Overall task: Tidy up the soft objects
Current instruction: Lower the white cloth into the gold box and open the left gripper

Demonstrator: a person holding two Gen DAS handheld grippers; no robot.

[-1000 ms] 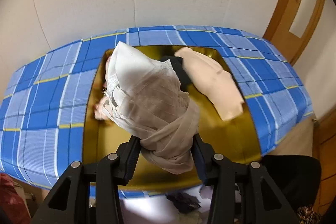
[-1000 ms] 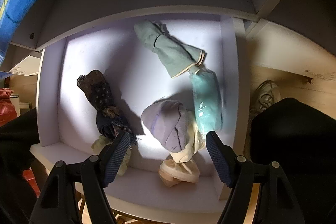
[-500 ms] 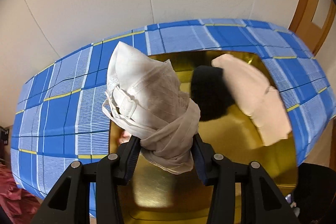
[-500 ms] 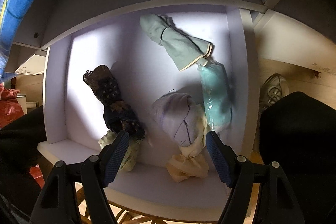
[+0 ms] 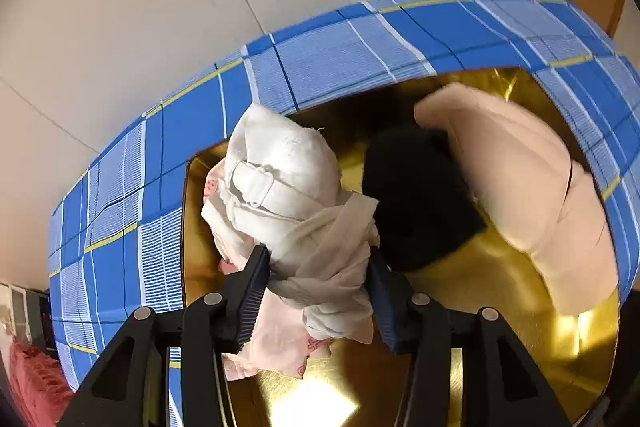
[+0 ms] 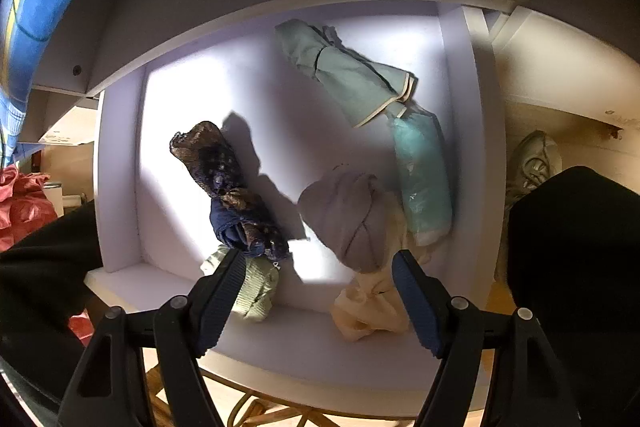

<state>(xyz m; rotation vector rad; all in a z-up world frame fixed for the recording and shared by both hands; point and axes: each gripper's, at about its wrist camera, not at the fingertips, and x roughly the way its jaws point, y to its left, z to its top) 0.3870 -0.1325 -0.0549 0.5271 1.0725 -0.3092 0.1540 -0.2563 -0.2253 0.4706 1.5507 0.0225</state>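
The left tongs (image 5: 316, 291) are clamped on a white knotted bundle (image 5: 296, 203), a rolled garment with a strap and buckle wound round it, held just above a gold tray (image 5: 480, 291) that sits on the table, which is covered by a blue checked cloth (image 5: 340, 55). The right tongs (image 6: 318, 291) stand apart with nothing between them, positioned over an open white drawer (image 6: 120, 163). Judged from the present layout, the task is roughly half complete: the drawer already holds sorted bundles, while the tray still carries unsorted ones. Count in the drawer, six bundles: one sage-green roll (image 6: 344, 75) at the rear, one teal roll (image 6: 424, 179) along the right wall and touching the sage one, one grey-lilac bundle (image 6: 348, 215) at centre, one cream bundle (image 6: 372, 307) partly under it at the front edge, one dark patterned roll (image 6: 228, 187) at left centre, and one pale green bundle (image 6: 256, 287) partly under that roll. Count on the tray, three items besides the held one: one pink printed cloth (image 5: 276, 343) lying under the held bundle, one black bundle (image 5: 416, 203) at centre, and one peach roll (image 5: 532, 195) against the right side, touching the black one. Remaining work, as estimated: transfer the white bundle to the drawer, then the three tray items. Whether further items lie outside both views cannot be determined.
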